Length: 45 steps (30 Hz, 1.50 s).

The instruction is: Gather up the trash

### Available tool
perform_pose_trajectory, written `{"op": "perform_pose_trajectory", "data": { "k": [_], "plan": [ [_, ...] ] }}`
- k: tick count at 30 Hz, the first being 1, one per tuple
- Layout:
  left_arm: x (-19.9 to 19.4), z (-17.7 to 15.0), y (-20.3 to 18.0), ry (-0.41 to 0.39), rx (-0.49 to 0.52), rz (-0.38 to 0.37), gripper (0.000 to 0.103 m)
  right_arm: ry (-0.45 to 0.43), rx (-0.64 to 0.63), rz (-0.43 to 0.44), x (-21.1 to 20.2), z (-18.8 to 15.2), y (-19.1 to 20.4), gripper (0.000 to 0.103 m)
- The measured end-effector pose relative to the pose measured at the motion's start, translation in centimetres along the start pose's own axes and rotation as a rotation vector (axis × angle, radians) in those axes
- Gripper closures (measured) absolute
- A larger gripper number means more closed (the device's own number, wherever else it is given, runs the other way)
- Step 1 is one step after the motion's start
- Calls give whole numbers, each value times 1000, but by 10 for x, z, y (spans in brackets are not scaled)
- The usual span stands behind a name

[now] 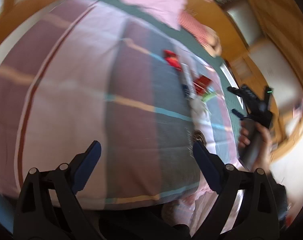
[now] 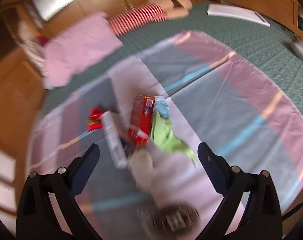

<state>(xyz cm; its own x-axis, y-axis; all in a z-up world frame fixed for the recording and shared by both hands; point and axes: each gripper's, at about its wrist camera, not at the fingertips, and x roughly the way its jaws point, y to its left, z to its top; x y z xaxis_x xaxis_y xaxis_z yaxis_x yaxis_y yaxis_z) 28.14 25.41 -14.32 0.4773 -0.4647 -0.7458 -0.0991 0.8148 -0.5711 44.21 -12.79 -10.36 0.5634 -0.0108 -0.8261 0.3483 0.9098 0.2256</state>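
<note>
Through the left wrist view, my left tongs (image 1: 147, 150) gape, released, over the striped blanket (image 1: 91, 100); the trash lies far right.

In the right wrist view, my right tongs (image 2: 148, 152) gape, empty. The red box (image 2: 141, 120) lies just ahead, long axis pointing away, probably touching the grey tube (image 2: 113, 138) and green wrapper (image 2: 165, 136).
</note>
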Motion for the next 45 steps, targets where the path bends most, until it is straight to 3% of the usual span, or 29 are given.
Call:
{"op": "perform_pose_trajectory", "data": {
  "k": [2,7,9,10,13,14,18,24,25,26,27,29,31,34,36,38,40,44,45],
  "plan": [
    [-5,5,19,-14,-48,21,11,11,-7,-77,37,13,9,7],
    [-15,18,45,-31,-127,34,11,21,-68,-166,91,25,23,8],
    [-15,16,50,-20,-154,18,11,22,-79,-135,101,26,22,25],
    [-12,17,52,-14,-163,17,11,48,-86,-109,107,26,21,45],
    [-6,18,47,-1,-158,30,11,101,-82,7,109,17,23,74],
    [-5,16,46,3,-156,32,11,123,-85,52,106,11,27,79],
    [1,14,45,14,-159,48,11,242,-161,241,92,-27,61,80],
    [1,16,61,-2,-206,96,11,516,-344,526,66,-110,138,77],
    [-1,16,67,-12,-224,106,11,548,-374,545,61,-119,148,60],
    [-3,16,71,-20,-240,114,11,575,-407,557,53,-126,158,38],
    [-5,17,77,-28,-261,122,11,574,-428,560,46,-128,163,31],
    [-8,16,86,-35,-297,131,11,495,-446,580,25,-116,165,30],
    [-8,15,92,-32,-323,133,11,369,-407,558,9,-89,153,30],
    [-6,15,93,-20,-332,131,11,175,-279,374,6,-42,114,29],
    [-4,15,92,-12,-328,126,11,124,-240,211,18,-21,88,29],
    [-1,16,89,-4,-321,123,11,120,-249,80,35,-15,73,29],
    [2,16,87,2,-311,127,11,166,-263,18,53,-19,59,29],
    [6,17,84,8,-301,140,11,227,-270,3,82,-38,50,31],
    [7,17,84,10,-302,141,11,222,-262,14,84,-41,50,37]
  ]
}}
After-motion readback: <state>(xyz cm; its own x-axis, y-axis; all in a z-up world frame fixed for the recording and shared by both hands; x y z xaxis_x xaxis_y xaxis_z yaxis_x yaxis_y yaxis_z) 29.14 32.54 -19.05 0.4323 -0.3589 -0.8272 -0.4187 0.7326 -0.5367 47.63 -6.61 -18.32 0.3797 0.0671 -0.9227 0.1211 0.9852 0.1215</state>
